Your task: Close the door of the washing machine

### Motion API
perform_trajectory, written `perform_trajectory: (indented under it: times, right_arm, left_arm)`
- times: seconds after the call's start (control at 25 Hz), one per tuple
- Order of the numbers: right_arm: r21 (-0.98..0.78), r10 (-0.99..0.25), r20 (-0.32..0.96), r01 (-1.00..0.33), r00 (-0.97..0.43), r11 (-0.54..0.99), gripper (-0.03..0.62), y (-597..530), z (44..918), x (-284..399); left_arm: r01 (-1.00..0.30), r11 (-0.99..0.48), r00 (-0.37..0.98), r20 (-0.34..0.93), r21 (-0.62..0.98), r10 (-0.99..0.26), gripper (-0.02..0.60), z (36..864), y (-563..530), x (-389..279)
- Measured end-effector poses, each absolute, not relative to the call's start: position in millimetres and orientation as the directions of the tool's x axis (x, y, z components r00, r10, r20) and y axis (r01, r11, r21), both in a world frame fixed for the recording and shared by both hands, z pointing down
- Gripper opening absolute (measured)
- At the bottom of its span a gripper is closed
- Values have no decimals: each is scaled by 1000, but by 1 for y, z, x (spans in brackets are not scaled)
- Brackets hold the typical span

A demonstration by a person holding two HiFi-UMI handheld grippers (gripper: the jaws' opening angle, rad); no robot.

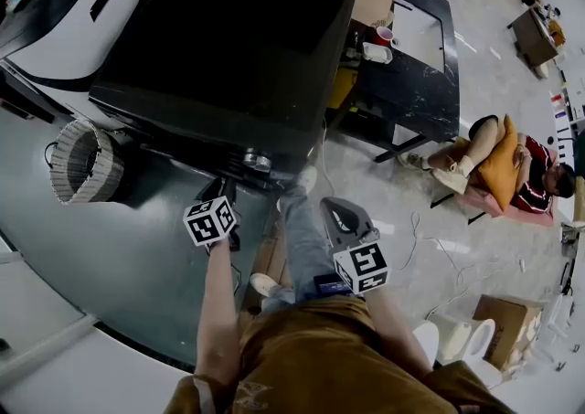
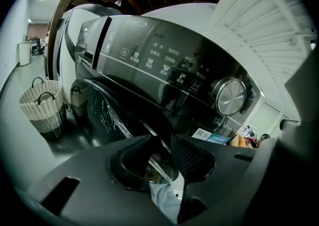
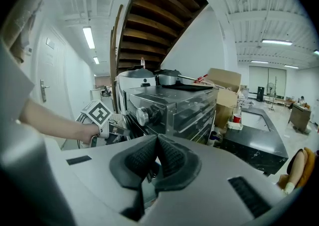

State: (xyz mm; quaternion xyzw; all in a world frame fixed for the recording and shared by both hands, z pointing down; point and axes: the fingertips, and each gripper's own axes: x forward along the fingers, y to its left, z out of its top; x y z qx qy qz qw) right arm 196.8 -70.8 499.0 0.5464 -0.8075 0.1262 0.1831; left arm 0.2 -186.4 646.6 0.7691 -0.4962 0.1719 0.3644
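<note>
Washing machine [image 2: 124, 35]: panel labels [image 2: 164, 63] white, illegible; QR sticker [image 2: 202, 133].

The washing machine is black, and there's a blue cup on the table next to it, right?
No: the cup is red, not blue, as the head view shows. It does stand on the table beside the black washing machine.

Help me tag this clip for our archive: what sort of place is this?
Probably a big workshop or lab hall, not a home laundry: the washing machine stands on a bare concrete floor under a wooden staircase, with cardboard boxes and a black worktable beside it.
</note>
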Motion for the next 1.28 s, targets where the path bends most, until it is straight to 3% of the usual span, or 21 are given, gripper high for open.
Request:
perform_trajectory:
  times: [0.64,0.88,1.28]
  right_arm:
    - [55,-860,344,-906,-378,420,12,-49,465,158]
    - [63,-858,324,-896,-399,440,12,-35,455,130]
    - [100,-868,281,-887,-409,450,12,-25,437,105]
  left_arm:
    - [-907,-361,420,419,217,-805,70,528,-130,-21]
    - [-916,-343,398,362,207,-843,38,490,-96,-39]
    - [-926,-326,369,272,191,-889,35,444,-56,-70]
